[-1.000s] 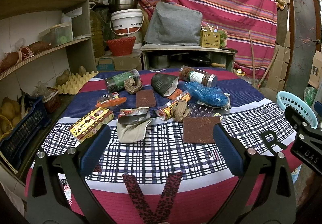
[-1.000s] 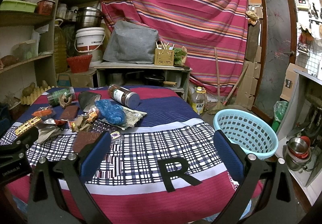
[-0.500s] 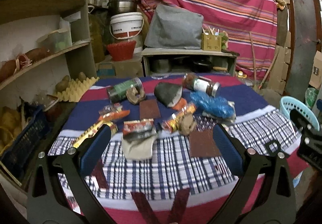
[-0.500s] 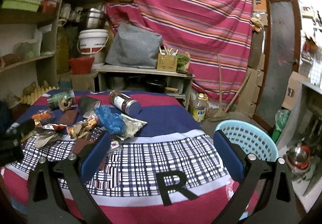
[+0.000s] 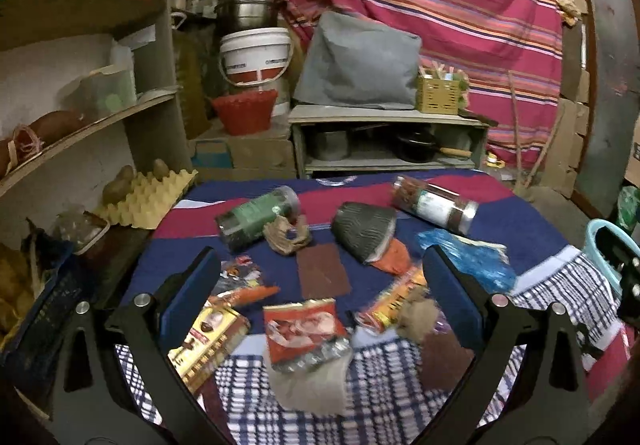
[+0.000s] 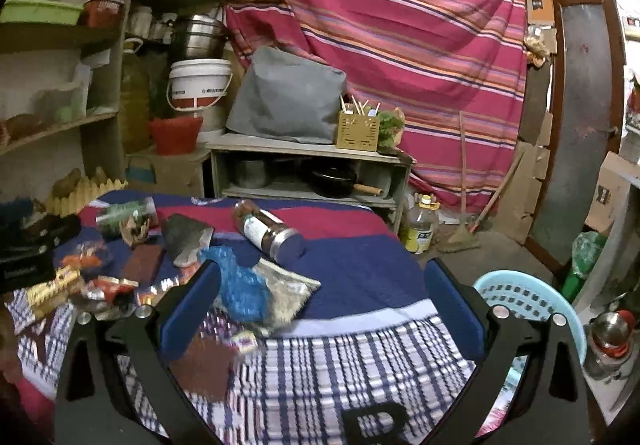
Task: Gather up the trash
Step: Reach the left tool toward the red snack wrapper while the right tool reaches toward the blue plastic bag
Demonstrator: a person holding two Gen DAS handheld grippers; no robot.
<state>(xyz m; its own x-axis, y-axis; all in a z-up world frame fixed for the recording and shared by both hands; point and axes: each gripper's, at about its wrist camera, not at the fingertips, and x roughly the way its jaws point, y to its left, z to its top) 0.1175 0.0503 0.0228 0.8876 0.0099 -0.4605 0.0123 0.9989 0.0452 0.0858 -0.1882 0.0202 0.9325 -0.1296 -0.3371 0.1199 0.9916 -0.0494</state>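
Note:
Trash lies scattered on the cloth-covered table [image 5: 520,233]: a red snack wrapper [image 5: 306,329], a yellow box [image 5: 208,343], a brown pad [image 5: 323,272], a blue plastic bag [image 5: 468,257], a green jar [image 5: 256,215] and a brown jar [image 5: 434,205] on their sides. My left gripper [image 5: 320,309] is open and empty, just above the red wrapper. My right gripper [image 6: 320,305] is open and empty over the table's right part, with the blue bag [image 6: 240,289] by its left finger. A light blue basket [image 6: 524,297] stands right of the table.
Shelves [image 5: 80,125] with potatoes and an egg tray [image 5: 148,197] stand at the left. A low cabinet [image 5: 384,141] with pots, a white bucket [image 5: 256,57] and a striped curtain [image 6: 400,25] are behind the table. An oil bottle [image 6: 420,223] stands on the floor.
Both grippers have moved forward over the table toward the trash. The wrappers now sit between my left fingers. Both stay open.

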